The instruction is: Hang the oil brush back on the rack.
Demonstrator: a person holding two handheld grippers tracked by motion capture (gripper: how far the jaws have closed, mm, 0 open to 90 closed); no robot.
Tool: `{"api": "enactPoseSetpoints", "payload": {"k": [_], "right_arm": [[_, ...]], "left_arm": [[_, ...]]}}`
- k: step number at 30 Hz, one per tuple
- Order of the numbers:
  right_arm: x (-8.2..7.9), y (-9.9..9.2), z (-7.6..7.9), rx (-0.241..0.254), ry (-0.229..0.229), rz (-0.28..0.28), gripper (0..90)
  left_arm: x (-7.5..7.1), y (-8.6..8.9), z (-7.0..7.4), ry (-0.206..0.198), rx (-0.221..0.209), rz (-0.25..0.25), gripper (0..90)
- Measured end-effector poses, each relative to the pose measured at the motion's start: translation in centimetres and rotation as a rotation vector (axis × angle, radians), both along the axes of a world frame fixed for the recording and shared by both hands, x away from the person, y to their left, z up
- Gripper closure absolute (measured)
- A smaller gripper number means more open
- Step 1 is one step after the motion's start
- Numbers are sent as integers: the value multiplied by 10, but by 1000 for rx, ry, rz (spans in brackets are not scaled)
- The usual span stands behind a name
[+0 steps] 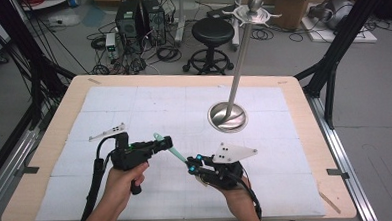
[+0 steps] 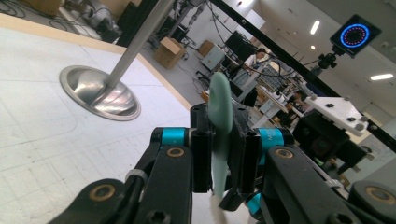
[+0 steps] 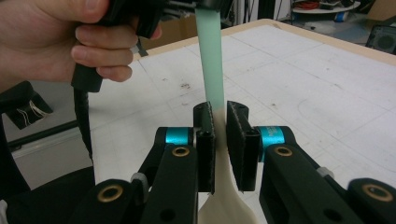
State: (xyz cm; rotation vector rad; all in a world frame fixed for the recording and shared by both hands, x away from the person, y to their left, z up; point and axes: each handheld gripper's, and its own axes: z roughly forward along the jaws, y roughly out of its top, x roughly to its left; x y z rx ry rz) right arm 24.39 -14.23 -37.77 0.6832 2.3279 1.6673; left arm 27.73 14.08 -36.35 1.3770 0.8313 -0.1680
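Note:
A slim utensil with a mint-green handle [image 1: 176, 151] and a cream-coloured wider end [image 3: 225, 205] is held in the air between both grippers, above the white table mat [image 1: 149, 112]. My left gripper [image 1: 161, 142] is shut on the handle's upper end [image 2: 219, 100], its pads pressing both sides. My right gripper [image 1: 191, 165] is shut on the utensil where green turns to cream [image 3: 211, 70]. The left hand [image 3: 70, 42] shows close behind in the right gripper view. A steel stand [image 1: 228, 116] with a round base and tall pole rises at the table's middle right.
The stand's pole ends in a hooked top with a ball [image 1: 253, 10]. Its base [image 2: 100, 93] lies ahead and left in the left gripper view. Behind the table stand a black stool [image 1: 213, 32] and computer towers [image 1: 140, 18] amid floor cables. Black frame posts [image 1: 332, 59] flank the right side.

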Motion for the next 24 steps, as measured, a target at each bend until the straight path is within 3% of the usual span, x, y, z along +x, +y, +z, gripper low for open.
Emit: {"api": "enactPoseSetpoints", "payload": {"k": [6,9,12,15,17,19,21,24], "right_arm": [[2,6,1,20,3,12,807],[3,5,1,46,20,21,679],[4,3,1,62,33,35,641],[8,0,1,97,81,120,564],[9,0,1,95,85,140,564],[14,-1,1,116,121,217,571],[15,-1,1,125,132,239,584],[20,3,2,138,154,329,641]], "left_arm": [[-4,1,8,-62,30,10,826],[-5,3,12,-89,35,-7,827],[-8,5,15,-129,61,-30,828],[-9,7,16,-162,84,-75,828],[-10,7,16,-177,91,-109,828],[-12,8,17,-192,91,-140,828],[-12,8,18,-216,97,-176,828],[-14,8,21,-242,104,-233,828]]}}
